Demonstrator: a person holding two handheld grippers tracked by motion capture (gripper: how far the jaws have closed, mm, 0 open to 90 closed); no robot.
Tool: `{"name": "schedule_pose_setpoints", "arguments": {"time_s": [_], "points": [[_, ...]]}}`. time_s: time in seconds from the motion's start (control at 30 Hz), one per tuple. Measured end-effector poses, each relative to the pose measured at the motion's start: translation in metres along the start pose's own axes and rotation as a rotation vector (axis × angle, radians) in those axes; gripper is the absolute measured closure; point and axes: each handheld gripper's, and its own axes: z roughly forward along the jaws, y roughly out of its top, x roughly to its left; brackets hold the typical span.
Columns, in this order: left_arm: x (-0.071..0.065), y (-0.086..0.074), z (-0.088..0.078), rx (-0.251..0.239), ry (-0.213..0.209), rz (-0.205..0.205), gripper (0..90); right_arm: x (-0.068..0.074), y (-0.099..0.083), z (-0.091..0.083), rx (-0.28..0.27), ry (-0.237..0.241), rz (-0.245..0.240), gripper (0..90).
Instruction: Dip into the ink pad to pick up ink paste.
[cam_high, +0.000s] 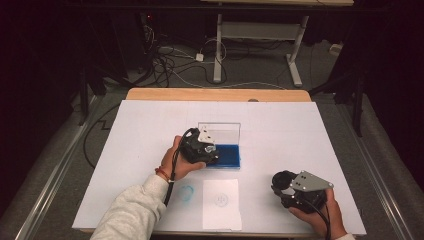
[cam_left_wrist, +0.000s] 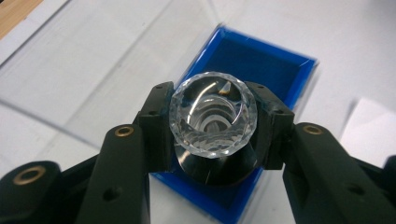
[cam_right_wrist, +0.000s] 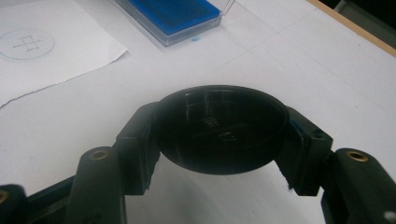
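Stamp, a clear faceted knob on a black base, sits clamped between the jaws of the left gripper, held just over the blue ink pad in its open clear case near the middle of the table. From the high view, the left gripper hovers at the pad's left end. Right gripper is clenched on a round black cap, open side up, near the table's front right corner. A white paper sheet with a faint circle lies at the front edge, with a blue stamped mark just beside it on the table.
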Motion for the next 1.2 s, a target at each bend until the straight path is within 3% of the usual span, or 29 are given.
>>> {"name": "schedule_pose_setpoints", "arguments": {"time_s": [0.3,0.53,0.73,1.2], "points": [[0.000,0.038,-0.026,-0.077,-0.014,0.028,54.6,0.000,0.000,0.000,0.001,0.003,0.000,38.2],[0.000,0.052,-0.030,-0.079,-0.028,0.039,54.5,0.000,0.000,0.000,0.001,0.003,0.000,38.2],[0.001,0.053,-0.024,-0.056,-0.036,0.043,54.5,0.000,0.000,0.001,0.012,0.005,0.003,38.2],[-0.003,0.034,0.017,0.004,-0.061,0.032,54.5,0.000,-0.001,0.003,0.022,0.012,-0.003,38.2]]}}
